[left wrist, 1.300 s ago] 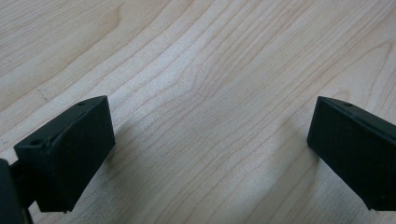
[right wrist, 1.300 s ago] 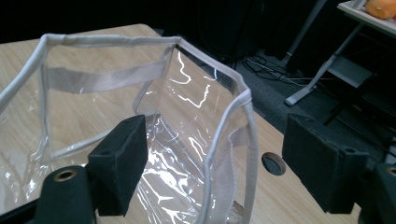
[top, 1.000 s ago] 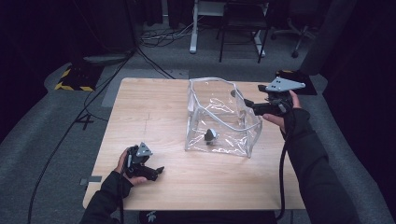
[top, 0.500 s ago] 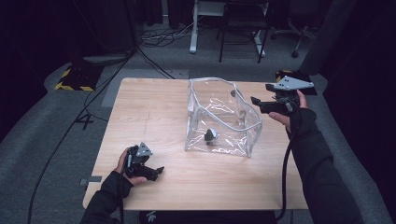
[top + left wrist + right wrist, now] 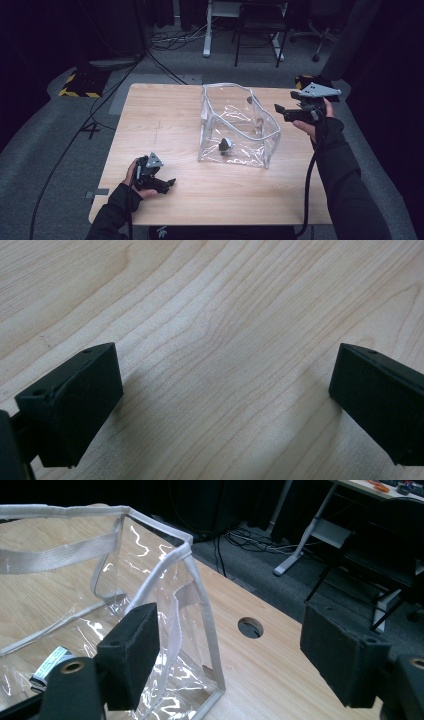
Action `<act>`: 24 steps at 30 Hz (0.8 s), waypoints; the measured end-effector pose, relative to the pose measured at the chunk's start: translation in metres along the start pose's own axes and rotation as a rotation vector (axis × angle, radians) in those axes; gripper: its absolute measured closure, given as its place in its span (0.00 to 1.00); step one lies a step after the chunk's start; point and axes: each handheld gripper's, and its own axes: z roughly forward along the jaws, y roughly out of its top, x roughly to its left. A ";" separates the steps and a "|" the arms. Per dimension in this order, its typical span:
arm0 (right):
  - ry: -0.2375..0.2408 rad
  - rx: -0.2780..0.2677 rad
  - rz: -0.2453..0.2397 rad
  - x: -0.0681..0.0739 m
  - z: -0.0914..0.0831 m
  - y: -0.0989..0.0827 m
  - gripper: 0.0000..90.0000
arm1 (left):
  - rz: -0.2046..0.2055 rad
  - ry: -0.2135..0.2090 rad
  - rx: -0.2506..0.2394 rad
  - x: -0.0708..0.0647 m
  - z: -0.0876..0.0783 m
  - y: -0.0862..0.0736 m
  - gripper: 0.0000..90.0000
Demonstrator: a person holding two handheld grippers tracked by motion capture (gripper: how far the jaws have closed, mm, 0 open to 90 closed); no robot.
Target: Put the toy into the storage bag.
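Observation:
A clear plastic bag with white trim stands open on the wooden table, and a small dark object lies inside it. My right gripper hovers at the table's right edge, pointing at the bag's right side, jaws open and empty. In the right gripper view, the bag's corner rises just beyond my right gripper, near the left jaw. My left gripper rests low near the front left, apart from the bag. In the left gripper view, my left gripper is open over bare wood.
A round hole pierces the table behind the bag. A white label lies in the bag's bottom. Cables, desk legs and a chair stand on the floor beyond the far edge. A yellow-black block sits at the far left.
My right gripper has drifted to the right, away from the bag's side, with its jaws open as before. The left gripper and the bag have stayed put.

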 end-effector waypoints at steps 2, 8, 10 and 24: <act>0.000 0.002 0.004 -0.001 0.000 -0.002 0.27 | 0.000 0.000 0.000 0.000 0.000 0.000 0.01; -0.005 0.001 0.023 -0.005 -0.002 -0.007 0.27 | 0.000 0.000 0.000 0.000 0.000 0.000 0.01; -0.002 0.002 0.021 -0.006 -0.003 -0.009 0.27 | 0.000 0.000 0.000 0.000 0.000 0.000 0.01; -0.014 0.021 0.024 -0.008 -0.004 -0.026 0.27 | 0.000 0.000 0.000 0.000 0.000 0.000 0.01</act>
